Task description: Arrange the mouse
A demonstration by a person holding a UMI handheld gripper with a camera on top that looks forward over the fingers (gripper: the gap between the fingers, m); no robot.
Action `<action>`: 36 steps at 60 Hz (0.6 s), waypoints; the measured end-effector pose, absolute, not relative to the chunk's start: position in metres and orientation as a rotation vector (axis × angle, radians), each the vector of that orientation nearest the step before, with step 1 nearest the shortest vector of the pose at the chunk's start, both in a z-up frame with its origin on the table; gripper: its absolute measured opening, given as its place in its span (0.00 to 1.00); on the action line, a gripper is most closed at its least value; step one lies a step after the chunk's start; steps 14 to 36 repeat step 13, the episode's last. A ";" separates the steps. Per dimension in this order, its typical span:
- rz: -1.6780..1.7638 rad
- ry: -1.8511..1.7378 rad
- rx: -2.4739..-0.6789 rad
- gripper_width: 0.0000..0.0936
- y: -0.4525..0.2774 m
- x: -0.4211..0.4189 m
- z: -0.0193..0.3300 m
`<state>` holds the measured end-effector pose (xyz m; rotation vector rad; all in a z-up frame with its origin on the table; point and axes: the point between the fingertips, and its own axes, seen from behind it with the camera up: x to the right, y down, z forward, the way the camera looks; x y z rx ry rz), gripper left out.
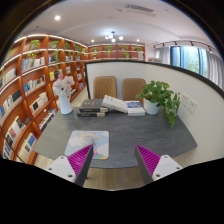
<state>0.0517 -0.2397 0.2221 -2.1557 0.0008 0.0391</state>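
A grey table (pixel 125 135) stands ahead of me. A light, colourful mouse mat (pixel 86 142) lies flat near the table's front edge, just ahead of my left finger. I see no mouse on the mat or on the table. My gripper (pixel 114 160) is open and empty, its fingers wide apart, hovering over the table's front edge. The magenta pad of the left finger (pixel 82 160) is close to the mat's near corner.
A stack of books (pixel 93 107) and an open book (pixel 122 104) lie at the table's far side. A potted plant (pixel 160 97) stands far right, a white vase with flowers (pixel 64 97) far left. Two chairs (pixel 118 88) stand behind, bookshelves (pixel 35 85) along the left.
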 end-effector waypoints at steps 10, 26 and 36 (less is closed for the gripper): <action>0.049 -0.008 -2.156 0.89 -0.244 0.048 0.221; 0.050 -0.010 -2.159 0.89 -0.245 0.048 0.220; 0.050 -0.010 -2.159 0.89 -0.245 0.048 0.220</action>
